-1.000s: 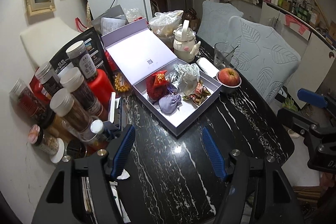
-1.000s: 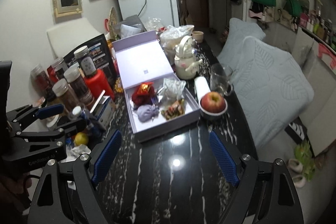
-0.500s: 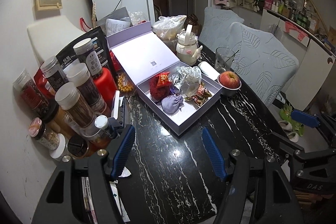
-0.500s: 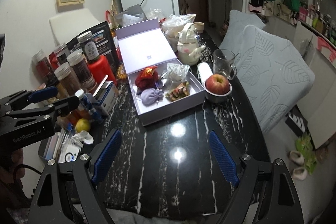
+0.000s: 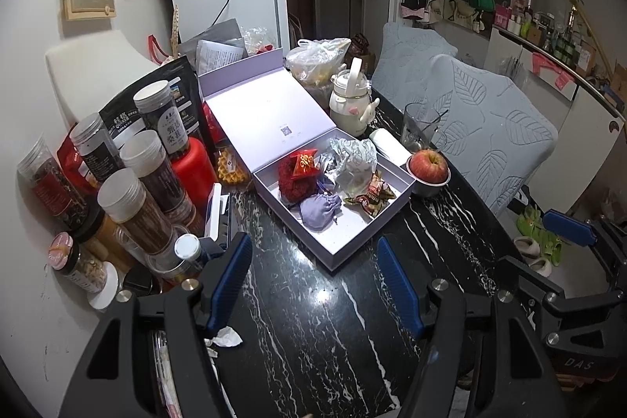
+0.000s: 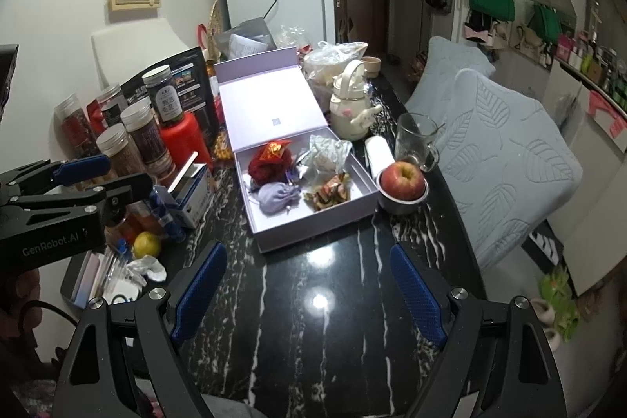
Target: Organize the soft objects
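Both claws are hovering open over the bench, short of the box of soft pouches.

The left claw [image 5: 313, 285] is standing empty, jaws apart; ahead of it the lavender box [image 5: 337, 255] is holding the purple pouch [image 5: 319, 208], red pouch [image 5: 296, 175] just beyond. The right claw [image 6: 309, 288] is gaping wider, also empty. A good approach would be dropping over one pouch's bunched neck, clearing the box wall and the apple [image 6: 403, 181] on the right.

Both wrist views angled down, sharing open box [image 5: 333, 253] [image 6: 313, 236].
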A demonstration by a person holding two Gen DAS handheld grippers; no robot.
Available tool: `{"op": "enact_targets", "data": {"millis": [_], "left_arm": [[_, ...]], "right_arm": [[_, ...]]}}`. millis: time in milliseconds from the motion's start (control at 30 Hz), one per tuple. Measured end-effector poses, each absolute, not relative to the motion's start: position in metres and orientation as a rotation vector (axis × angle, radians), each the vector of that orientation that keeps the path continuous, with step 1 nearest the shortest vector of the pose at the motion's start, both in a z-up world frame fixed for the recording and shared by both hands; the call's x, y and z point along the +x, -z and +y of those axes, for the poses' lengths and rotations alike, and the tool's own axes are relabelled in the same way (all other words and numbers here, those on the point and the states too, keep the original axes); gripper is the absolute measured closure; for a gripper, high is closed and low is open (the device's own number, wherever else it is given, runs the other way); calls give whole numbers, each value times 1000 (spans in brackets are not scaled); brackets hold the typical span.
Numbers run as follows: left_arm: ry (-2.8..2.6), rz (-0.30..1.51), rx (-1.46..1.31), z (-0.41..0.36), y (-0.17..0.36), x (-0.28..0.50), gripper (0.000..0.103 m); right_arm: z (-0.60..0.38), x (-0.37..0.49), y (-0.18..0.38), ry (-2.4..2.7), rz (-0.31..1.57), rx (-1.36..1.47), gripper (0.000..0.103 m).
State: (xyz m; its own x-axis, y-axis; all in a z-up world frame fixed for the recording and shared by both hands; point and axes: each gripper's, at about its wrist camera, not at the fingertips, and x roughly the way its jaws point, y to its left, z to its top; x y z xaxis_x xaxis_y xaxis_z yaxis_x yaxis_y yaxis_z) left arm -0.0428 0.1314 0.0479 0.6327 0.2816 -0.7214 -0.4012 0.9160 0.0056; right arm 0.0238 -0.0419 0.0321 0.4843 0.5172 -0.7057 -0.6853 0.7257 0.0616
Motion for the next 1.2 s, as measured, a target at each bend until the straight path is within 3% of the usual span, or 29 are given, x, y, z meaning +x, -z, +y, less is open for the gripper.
{"op": "enact_targets", "data": {"millis": [1200], "left_arm": [[-383, 809, -148, 127, -45, -42, 37]], "right_arm": [[-44, 25, -33, -703, 776, -254, 15]]}}
